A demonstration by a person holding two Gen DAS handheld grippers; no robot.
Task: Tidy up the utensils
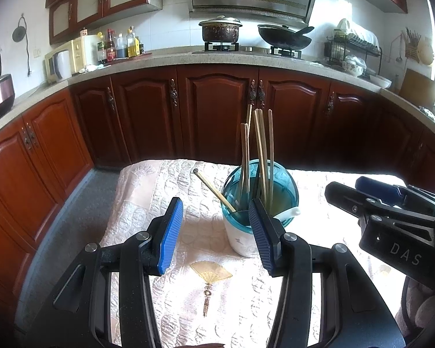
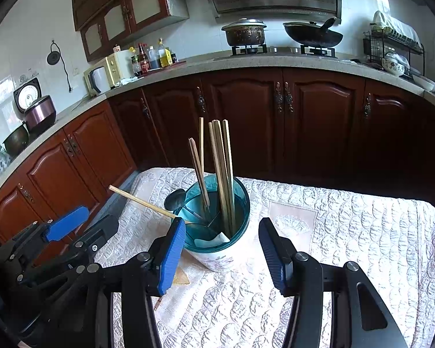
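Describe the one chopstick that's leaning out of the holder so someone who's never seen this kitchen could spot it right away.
On the quilted cloth stands a teal-rimmed utensil holder full of chopsticks. One chopstick pokes out over its left rim. Unlike the upright bundle, it lies at a low slant, its far end pointing toward the cabinets.

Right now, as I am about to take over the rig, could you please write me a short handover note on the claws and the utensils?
Left claw: open, empty, hovering over the tablecloth just left of the utensil holder.
Right claw: open, empty, in front of the holder, not touching it.
Utensils: chopsticks stand upright in the holder; a wooden-handled ladle leans out to the left; a white spoon lies at the near rim.
Done: every utensil in view is in the holder; none lies loose on the cloth.
Left: possibly straightening the leaning ladle; otherwise nothing visible.
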